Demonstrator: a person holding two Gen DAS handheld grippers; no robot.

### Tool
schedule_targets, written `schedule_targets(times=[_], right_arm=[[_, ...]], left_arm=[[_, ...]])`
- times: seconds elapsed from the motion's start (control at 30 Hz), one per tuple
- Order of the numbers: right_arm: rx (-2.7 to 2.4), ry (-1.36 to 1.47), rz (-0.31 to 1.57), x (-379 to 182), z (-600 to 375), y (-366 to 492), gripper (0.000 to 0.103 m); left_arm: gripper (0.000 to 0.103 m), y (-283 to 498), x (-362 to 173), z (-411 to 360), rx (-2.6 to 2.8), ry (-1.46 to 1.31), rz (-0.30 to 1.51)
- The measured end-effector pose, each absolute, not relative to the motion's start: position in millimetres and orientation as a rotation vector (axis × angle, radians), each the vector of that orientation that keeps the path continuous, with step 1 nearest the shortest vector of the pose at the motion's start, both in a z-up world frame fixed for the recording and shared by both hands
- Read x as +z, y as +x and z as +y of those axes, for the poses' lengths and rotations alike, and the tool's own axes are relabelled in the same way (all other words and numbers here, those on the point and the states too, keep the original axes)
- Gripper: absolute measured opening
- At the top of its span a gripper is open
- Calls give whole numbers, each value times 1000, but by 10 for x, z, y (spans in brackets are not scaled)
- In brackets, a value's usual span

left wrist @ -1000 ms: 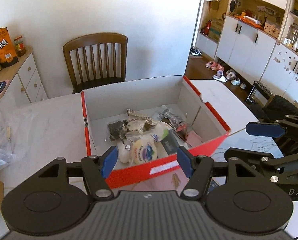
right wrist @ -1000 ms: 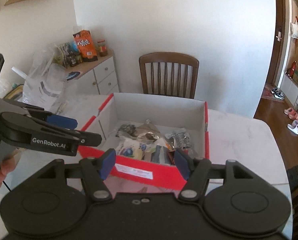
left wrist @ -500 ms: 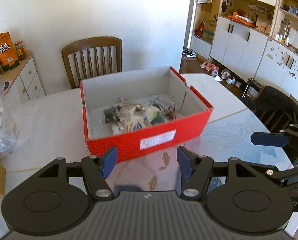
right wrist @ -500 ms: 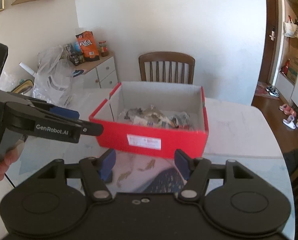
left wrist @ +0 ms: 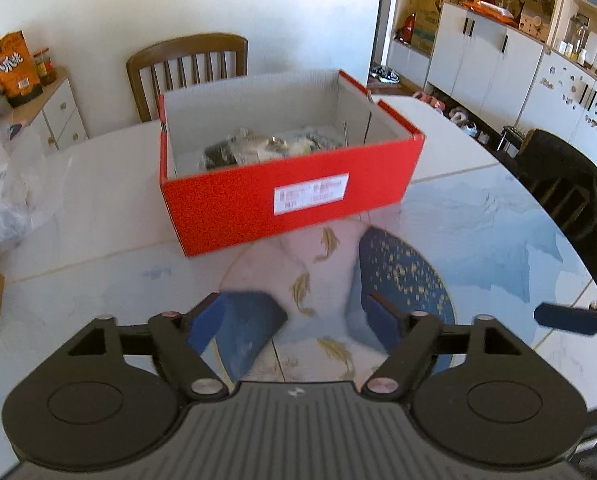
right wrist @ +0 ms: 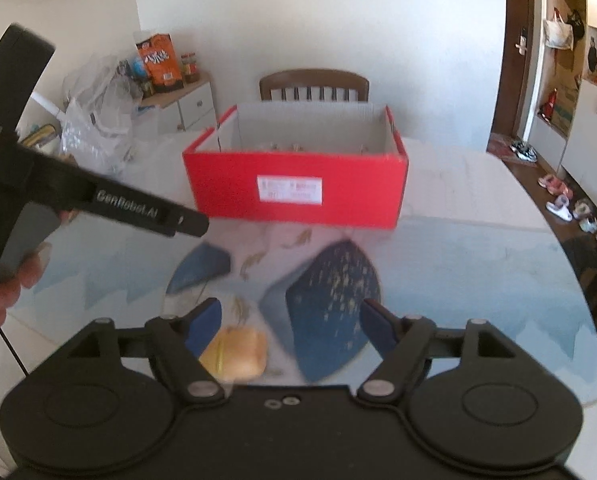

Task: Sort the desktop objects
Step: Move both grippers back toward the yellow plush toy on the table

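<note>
Left tool (left wrist: 294, 320) hovered low over the tabletop (left wrist: 478, 232), fingers spread wide, nothing between them. Right tool (right wrist: 290, 320) likewise spread apart and empty. Red cardboard box (left wrist: 286, 200) sat open on the tabletop well ahead of both tools, white label on its near wall; a pile of wrappers and small packets (left wrist: 266, 148) lay inside toward the back, details too blurred to name. In the right wrist view a small yellowish packet (right wrist: 234, 354) lay on the tabletop just beside the right tool's left finger (right wrist: 202, 324), inside the span of the fingers but not gripped; blurry, so contact couldn't be told. Box lay far beyond that packet. Left tool's body (right wrist: 98, 196) crossed the left side of the right wrist view, held by the person's hand (right wrist: 2, 280). Right tool's fingertip (left wrist: 566, 318) poked in at the right edge of the left wrist view. Wooden chair (left wrist: 186, 68) stood behind the box.
</note>
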State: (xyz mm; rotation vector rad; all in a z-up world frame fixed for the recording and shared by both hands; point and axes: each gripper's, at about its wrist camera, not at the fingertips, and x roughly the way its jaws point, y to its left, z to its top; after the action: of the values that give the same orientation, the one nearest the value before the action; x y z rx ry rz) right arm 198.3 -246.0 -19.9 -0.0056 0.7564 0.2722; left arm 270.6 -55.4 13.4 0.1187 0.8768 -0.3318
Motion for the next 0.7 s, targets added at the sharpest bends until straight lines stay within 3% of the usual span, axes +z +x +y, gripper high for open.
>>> schedule_targets(times=[0.17,0.23,0.7], right_arm=[[249,13,789,-370,-2364,1798,81],[244,7,797,-426,-2314,1723,82],[219,16,865,-706,-2193,1448,81]], left_arm=[[91,2627,-25,-569,-314,128,912],[101,2594,-87,-581,-304,126,933],[102,2533,-378,-758,-277,28,1120]])
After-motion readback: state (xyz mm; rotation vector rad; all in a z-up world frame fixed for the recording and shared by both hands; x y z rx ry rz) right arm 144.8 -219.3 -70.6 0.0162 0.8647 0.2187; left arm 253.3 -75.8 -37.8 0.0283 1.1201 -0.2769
